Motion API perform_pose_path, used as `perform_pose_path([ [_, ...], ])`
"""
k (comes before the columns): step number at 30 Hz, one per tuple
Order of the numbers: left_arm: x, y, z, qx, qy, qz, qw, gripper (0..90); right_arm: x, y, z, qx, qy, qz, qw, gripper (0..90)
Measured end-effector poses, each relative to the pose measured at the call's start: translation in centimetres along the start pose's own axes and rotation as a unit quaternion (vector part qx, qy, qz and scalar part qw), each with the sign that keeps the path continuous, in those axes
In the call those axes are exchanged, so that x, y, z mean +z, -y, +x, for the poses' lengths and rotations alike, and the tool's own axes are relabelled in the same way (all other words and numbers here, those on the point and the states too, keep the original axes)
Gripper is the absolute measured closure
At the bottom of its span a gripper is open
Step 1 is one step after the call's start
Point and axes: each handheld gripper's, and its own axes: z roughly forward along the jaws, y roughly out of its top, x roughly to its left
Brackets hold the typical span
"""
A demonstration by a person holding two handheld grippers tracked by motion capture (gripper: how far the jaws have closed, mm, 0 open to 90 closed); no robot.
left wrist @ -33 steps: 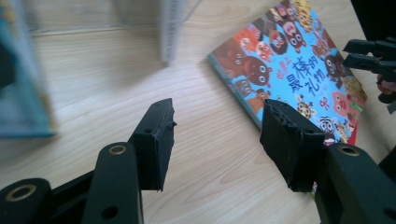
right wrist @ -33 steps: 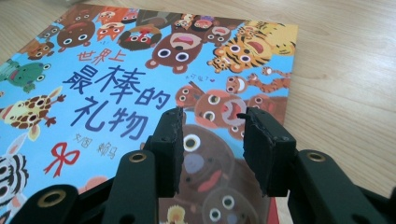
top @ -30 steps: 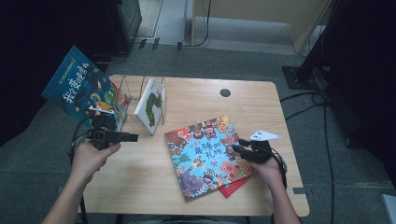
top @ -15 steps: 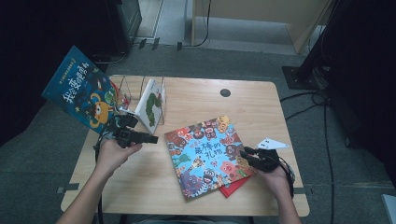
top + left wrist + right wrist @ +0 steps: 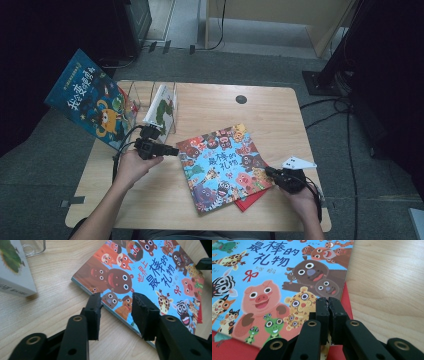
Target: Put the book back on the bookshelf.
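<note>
A large, flat picture book with a bright blue cover crowded with cartoon animals (image 5: 223, 167) lies skewed on the pale wooden table (image 5: 270, 107), resting on top of a thin red book (image 5: 254, 199) whose corner pokes out beneath its near edge. The left gripper (image 5: 117, 305) hovers over the book's left edge with its jaws apart, one over bare wood and the other over the cover. The right gripper (image 5: 328, 305) sits at the book's lower right corner with its jaws pressed together; whether they pinch the cover's edge or merely rest against it, I cannot tell.

This looks like the approach to picking the book up, probably to stand it in the clear acrylic book rack (image 5: 150, 102) at the table's back left (where a white book with a green illustration (image 5: 161, 107) already leans, and a dark blue picture book with an orange monster (image 5: 92, 106) tilts outward beside it). The next move calls for the left jaws to straddle the book's edge and close.
</note>
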Motion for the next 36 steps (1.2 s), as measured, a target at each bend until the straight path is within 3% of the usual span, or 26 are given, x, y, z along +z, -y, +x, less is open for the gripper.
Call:
perform_pose_path([
  [6, 0.9, 0.2, 0.1, 0.005, -0.005, 0.002, 1.0, 75.0, -0.8, 0.7, 0.1, 0.006, 0.002, 0.002, 1.0, 90.0],
  [12, 1.4, 0.2, 0.1, 0.011, -0.002, 0.003, 0.9999, 81.1, -2.0, 1.7, 0.5, 0.001, 0.011, 0.003, 0.9999, 90.0],
  [28, 2.1, -0.2, 0.7, 0.01, 0.001, -0.006, 0.9999, 81.0, -3.3, 2.9, 0.9, 0.03, 0.01, 0.001, 0.9995, 90.0],
  [32, 2.2, -0.4, 0.8, 0.011, 0.0, -0.007, 0.9999, 79.4, -3.3, 3.4, 1.2, 0.022, 0.009, 0.025, 0.9994, 90.0],
  [36, 2.3, -0.5, 0.8, 0.009, 0.001, -0.008, 0.9999, 79.4, -3.2, 3.5, 1.3, 0.02, 0.01, 0.024, 0.9994, 90.0],
])
